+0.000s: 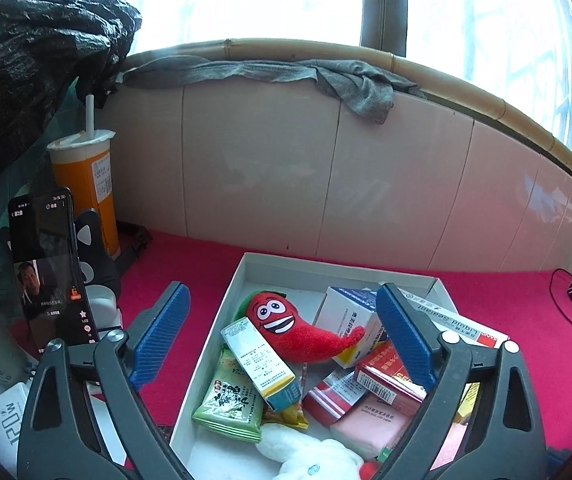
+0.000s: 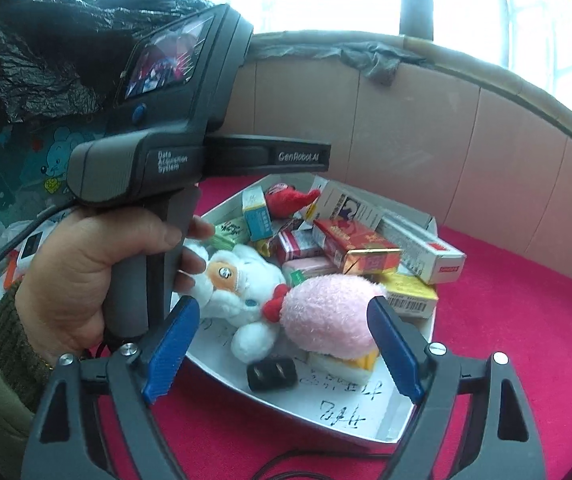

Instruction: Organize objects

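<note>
Crowding the white box [image 1: 221,344], plush pepper [image 1: 286,330] (both grippers' fingers apart, empty) beside cartons.

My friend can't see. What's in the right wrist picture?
A white box on a red cloth is full of toys and small packs, with a pink plush nearest, between the open blue fingers of the right tool. To the left, a hand holds the other grey tool.

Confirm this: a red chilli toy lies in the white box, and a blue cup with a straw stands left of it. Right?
Not quite. The cup is orange, not blue, as the left wrist view shows. The chilli toy does lie in the white box, and the cup stands left of it.
</note>
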Motion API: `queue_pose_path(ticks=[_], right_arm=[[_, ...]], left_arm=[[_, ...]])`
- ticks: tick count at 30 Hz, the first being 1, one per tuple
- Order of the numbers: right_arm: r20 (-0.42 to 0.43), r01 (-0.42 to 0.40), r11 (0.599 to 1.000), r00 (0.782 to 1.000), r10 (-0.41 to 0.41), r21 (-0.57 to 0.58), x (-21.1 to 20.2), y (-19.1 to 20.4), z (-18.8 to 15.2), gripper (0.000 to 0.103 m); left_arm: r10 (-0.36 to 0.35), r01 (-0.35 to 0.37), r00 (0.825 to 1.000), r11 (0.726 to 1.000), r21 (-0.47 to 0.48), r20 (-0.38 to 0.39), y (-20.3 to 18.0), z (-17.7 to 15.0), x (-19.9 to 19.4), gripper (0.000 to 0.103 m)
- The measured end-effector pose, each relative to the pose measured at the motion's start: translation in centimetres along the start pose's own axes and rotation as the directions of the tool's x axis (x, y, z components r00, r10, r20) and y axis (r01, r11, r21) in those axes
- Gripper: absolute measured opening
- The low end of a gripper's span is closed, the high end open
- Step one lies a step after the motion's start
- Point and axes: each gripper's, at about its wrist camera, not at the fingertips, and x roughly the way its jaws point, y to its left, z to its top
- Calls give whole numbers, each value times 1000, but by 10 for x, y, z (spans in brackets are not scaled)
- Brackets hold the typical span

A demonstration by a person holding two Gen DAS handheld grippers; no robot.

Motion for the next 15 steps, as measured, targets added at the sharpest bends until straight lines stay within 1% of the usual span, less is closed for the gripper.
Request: queue_pose_path(ticks=[1,4,11,15], right_arm=[[25,21,1000,999,-21,-3,-4,-1,1,86],[69,77,997,995,-77,5,-12,-7,4,86],[75,170,983,982,-176,76,-14,-26,3,86],[81,218,967,970,-229,130,-19,-39,2,86]], left_arm=[[-3,3,1000,1000,2,16,-1,1,-3,103],[-2,1,999,1000,15,53,-4,3,-10,103],[23,-24,998,1000,13,64,-4,5,-12,103],[30,-30,997,1000,5,73,-2,5,-14,103]])
